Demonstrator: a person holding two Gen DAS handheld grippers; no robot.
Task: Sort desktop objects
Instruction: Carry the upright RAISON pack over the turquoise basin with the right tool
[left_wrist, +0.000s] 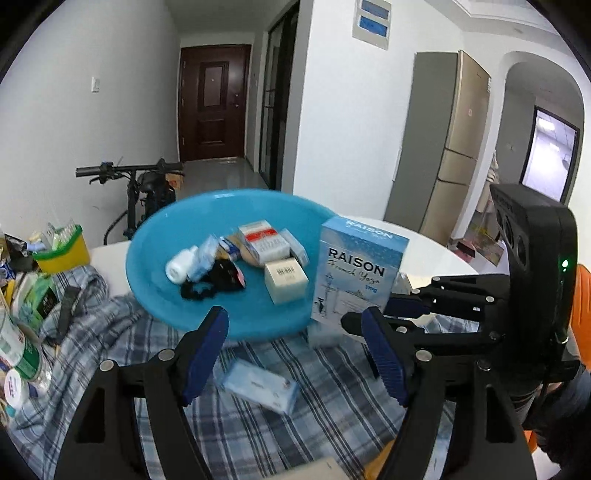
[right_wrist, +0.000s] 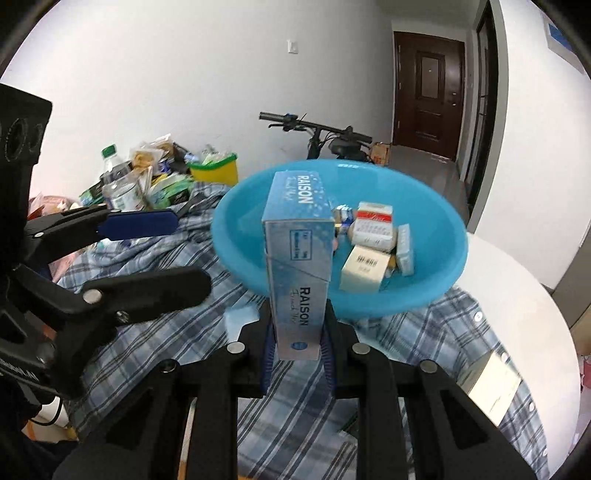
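Observation:
My right gripper (right_wrist: 297, 350) is shut on the lower end of a tall pale blue RAISON box (right_wrist: 295, 258), held upright just in front of the blue basin (right_wrist: 436, 229). The left wrist view shows this box (left_wrist: 358, 269) at the basin's (left_wrist: 166, 258) right rim, with the right gripper (left_wrist: 369, 317) on it. The basin holds a white bottle (left_wrist: 181, 266), several small boxes and a black item. My left gripper (left_wrist: 295, 354) is open above a small pale blue box (left_wrist: 258, 384) lying on the plaid cloth (left_wrist: 314, 424). From the right wrist camera, the left gripper (right_wrist: 192, 254) is at the left.
A yellow bin with a green rim (left_wrist: 62, 254) stands left of the basin amid bottles and packets (right_wrist: 125, 188). A cream box (right_wrist: 491, 387) lies on the cloth near the white round table's (right_wrist: 524, 295) right side. A bicycle (left_wrist: 144, 184) stands behind the table.

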